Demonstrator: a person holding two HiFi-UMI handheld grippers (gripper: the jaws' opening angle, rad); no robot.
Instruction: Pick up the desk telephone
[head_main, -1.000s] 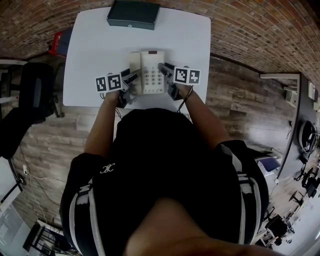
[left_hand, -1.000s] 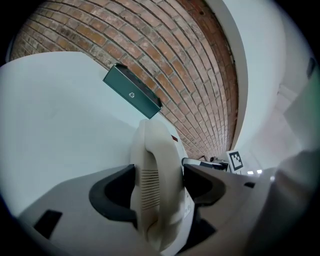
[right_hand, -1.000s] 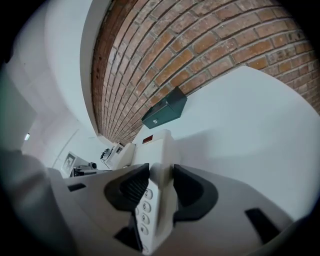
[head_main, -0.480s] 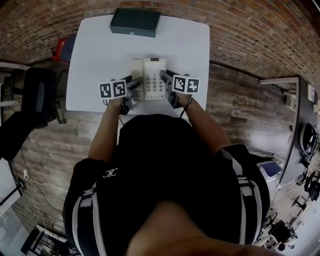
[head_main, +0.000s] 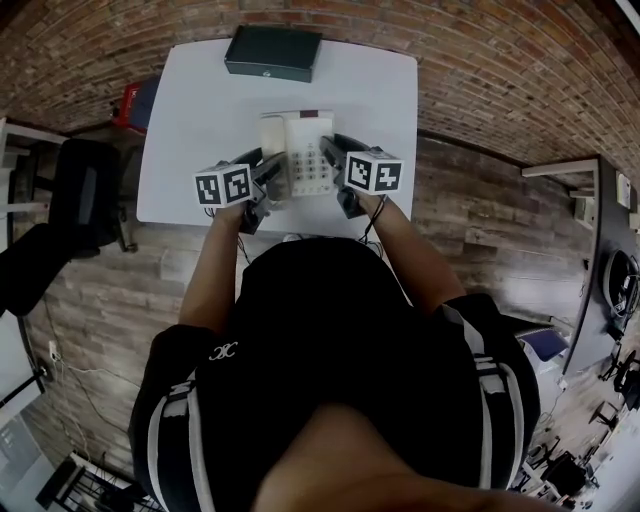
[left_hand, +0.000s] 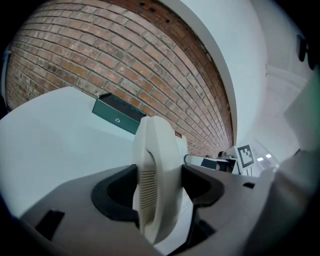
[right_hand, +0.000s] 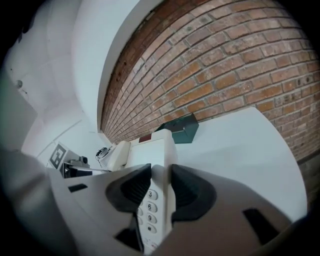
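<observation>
The beige desk telephone (head_main: 300, 150), with its handset on the left and keypad on the right, hangs level just above the white table (head_main: 190, 120). My left gripper (head_main: 272, 172) is shut on the handset side. In the left gripper view both dark pads press the handset's end (left_hand: 155, 170). My right gripper (head_main: 335, 158) holds the opposite edge. Its jaws are closing, and in the right gripper view they pinch the keypad edge of the telephone (right_hand: 150, 150).
A dark green box (head_main: 272, 52) lies at the table's far edge, against the brick wall, also seen behind the phone (left_hand: 117, 116). A black chair (head_main: 70, 195) and a red object (head_main: 135, 100) stand left of the table. Wood floor surrounds it.
Both grippers have risen together with the telephone between them, so it has left the tabletop. Each gripper has rolled slightly.
</observation>
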